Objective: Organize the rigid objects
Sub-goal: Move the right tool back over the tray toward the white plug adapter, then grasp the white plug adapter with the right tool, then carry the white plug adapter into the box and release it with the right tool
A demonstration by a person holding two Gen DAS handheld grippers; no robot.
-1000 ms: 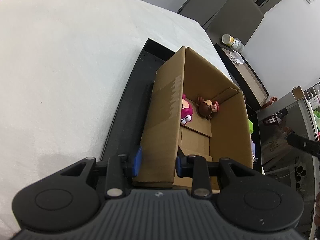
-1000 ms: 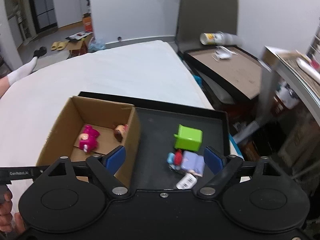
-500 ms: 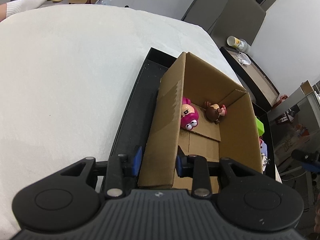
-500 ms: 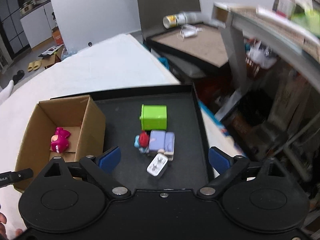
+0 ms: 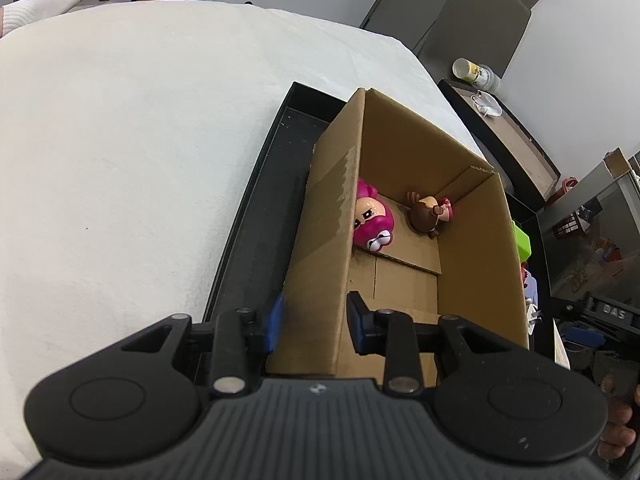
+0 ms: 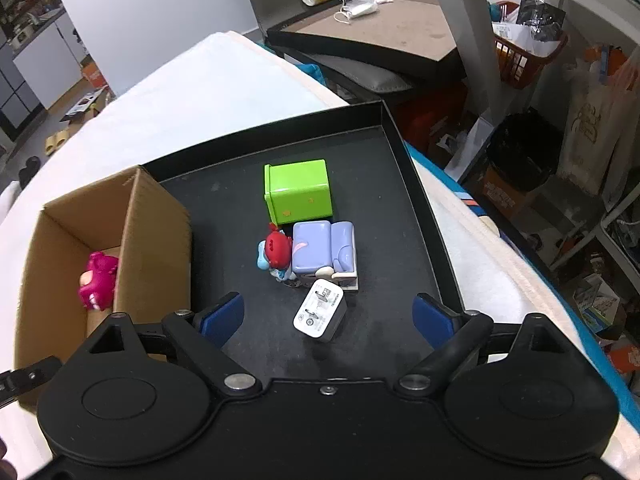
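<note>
Right gripper lower, closing over charger, untouched | left gripper clamps box wall | tray floor open around.

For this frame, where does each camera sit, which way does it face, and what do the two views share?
Left wrist: sits on the left claw, looking steeply down into the open brown cardboard box, whose wall the claw clamps; a fingertip shows at the lower right edge.
Right wrist: sits on the right claw, jaws closing with nothing between them, above the white plug adapter on the black tray.
Shared: the box, the tray, the pink toy figure, the green cube.
</note>
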